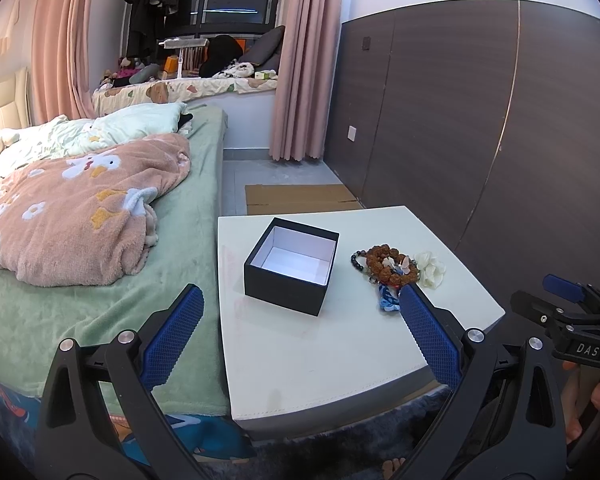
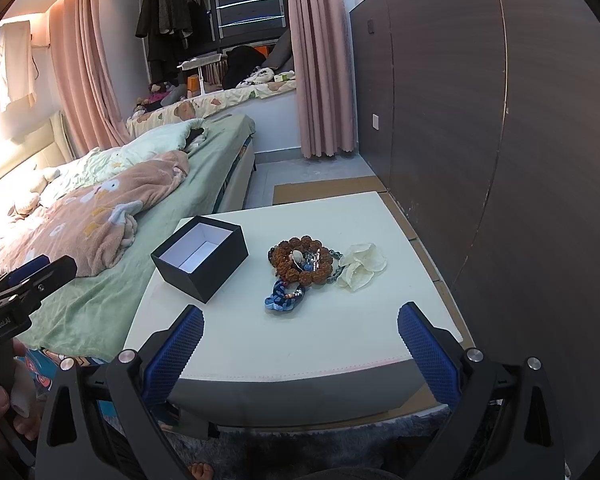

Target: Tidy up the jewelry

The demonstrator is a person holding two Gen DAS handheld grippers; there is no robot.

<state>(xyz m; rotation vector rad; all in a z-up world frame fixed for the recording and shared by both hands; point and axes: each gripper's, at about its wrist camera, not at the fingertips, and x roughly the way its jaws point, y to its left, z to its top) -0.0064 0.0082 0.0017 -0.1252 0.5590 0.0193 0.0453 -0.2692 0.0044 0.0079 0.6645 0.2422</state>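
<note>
Both my grippers, left and right, hang wide apart and hold nothing, short of the near edge of the white table. The jewelry sits in one heap right of the open black box: brown bead bracelet on top, blue braided band nearer me, white flower piece to the right. My worry is the tangle: pinching one piece may drag its neighbours and drop them off the table, or my pads may nudge the light box.
</note>
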